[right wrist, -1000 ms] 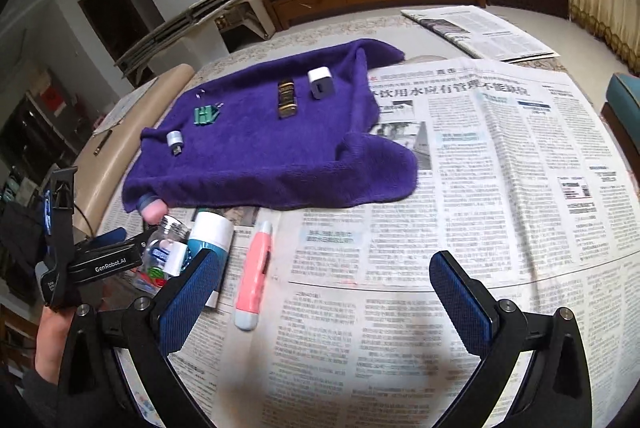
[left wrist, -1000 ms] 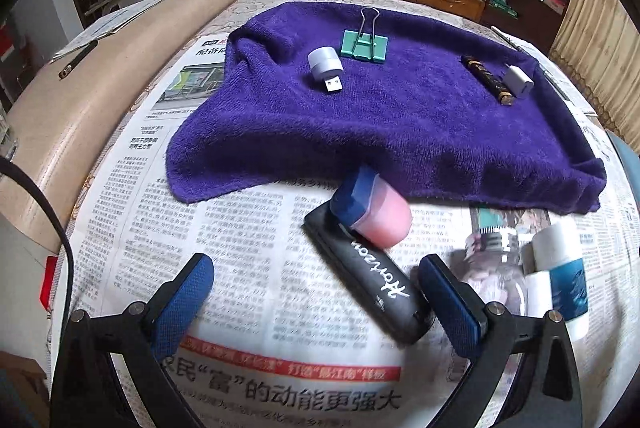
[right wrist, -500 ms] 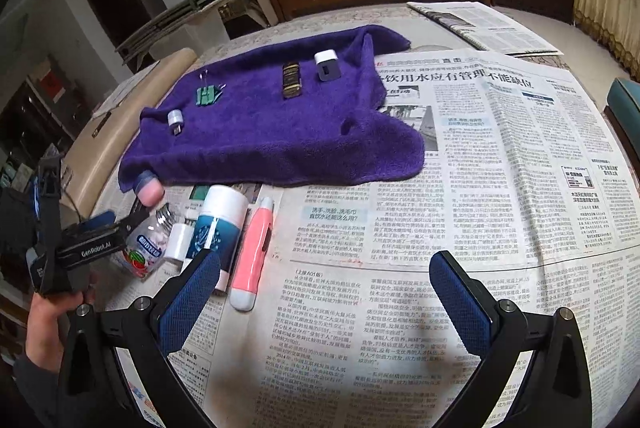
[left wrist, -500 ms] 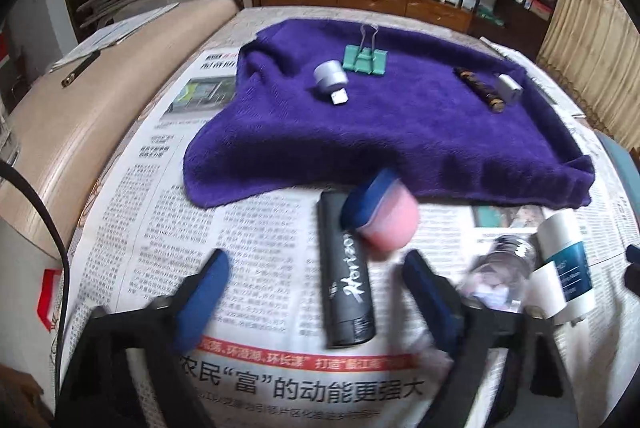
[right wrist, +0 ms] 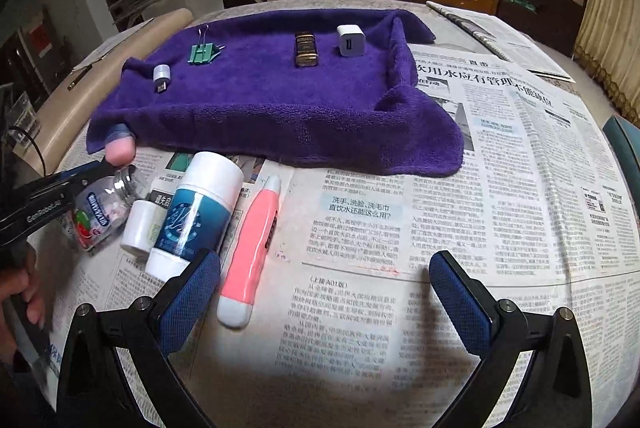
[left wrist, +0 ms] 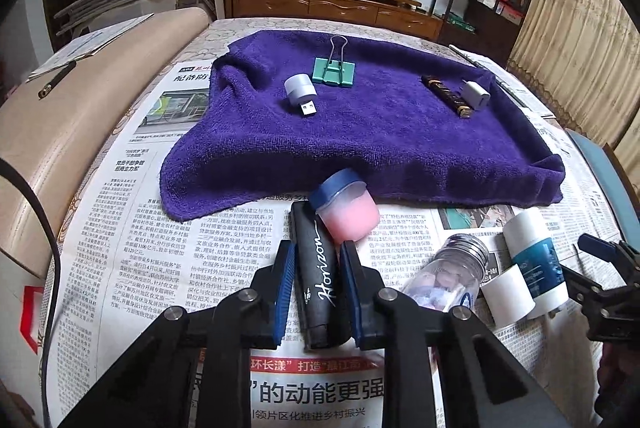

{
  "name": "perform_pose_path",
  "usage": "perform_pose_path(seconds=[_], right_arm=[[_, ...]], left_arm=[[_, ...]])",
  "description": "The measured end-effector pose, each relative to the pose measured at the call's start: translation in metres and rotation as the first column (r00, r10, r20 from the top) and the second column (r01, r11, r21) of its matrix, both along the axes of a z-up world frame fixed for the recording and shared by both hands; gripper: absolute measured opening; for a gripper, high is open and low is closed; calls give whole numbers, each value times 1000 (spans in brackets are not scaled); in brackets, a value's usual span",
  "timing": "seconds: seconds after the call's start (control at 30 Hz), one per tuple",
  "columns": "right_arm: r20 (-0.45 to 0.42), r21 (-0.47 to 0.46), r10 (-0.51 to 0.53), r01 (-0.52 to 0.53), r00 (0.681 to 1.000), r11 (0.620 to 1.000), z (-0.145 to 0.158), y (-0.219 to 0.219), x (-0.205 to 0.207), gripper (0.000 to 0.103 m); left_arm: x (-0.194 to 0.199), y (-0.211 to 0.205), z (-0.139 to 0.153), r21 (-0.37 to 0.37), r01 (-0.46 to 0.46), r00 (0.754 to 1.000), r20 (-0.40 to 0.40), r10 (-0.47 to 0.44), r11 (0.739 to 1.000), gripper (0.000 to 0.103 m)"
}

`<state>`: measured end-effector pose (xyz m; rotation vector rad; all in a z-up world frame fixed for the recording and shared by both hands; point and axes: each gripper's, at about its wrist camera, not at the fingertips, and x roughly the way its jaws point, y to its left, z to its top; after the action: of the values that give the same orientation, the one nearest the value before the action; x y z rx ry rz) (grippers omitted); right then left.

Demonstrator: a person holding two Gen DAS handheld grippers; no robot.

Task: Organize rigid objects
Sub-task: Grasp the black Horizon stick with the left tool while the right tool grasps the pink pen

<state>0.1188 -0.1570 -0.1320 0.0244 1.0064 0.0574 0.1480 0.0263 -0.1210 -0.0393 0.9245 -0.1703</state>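
Left tongs (left wrist: 316, 268) clench the black case (left wrist: 318, 276), hiding its sides; right tongs (right wrist: 324, 292) gape.

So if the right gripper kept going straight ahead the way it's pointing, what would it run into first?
Probably nothing on the bare newspaper just ahead of the open right gripper. The first thing in line looks like the near edge of the purple towel, though depth is hard to judge. The pink pen lies just left of that line.

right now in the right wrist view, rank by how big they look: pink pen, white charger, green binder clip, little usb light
1. pink pen, though it is nearest the camera
2. green binder clip and white charger, too alike to rank
3. usb light
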Motion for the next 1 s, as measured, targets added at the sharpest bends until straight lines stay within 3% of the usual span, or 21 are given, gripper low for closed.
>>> perform_pose_path(seconds=[0.33,0.43,0.47,0.5,0.57,0.67,0.83,1.0], right_arm=[[38,-79,-32,35,999,996,-10,22,5,99],[45,-73,-34,37,998,997,-8,25,4,90],[49,-72,-30,33,998,997,-7,26,4,81],[56,-72,-21,25,998,997,-5,28,2,63],[64,-76,1,4,998,997,-2,34,0,38],[63,-69,24,-20,998,997,-1,38,-3,19],[46,47,6,-9,999,999,1,19,-8,17],[44,74,-11,7,999,997,5,10,-11,17]], left_arm=[[-6,10,0,-1,2,1000,2,-2,1000,22],[-7,14,0,-15,2,1000,-1,-2,1000,22],[-7,15,0,-20,2,1000,-2,-2,1000,22],[-8,17,0,-23,1,1000,-3,-1,1000,22],[-9,19,0,-19,-1,1000,-3,1,1000,22],[-10,21,0,-18,5,1000,-1,-5,1000,22],[-12,30,1,-22,-19,1000,-6,18,1000,22],[-14,33,3,-30,-20,1000,-7,20,999,22]])
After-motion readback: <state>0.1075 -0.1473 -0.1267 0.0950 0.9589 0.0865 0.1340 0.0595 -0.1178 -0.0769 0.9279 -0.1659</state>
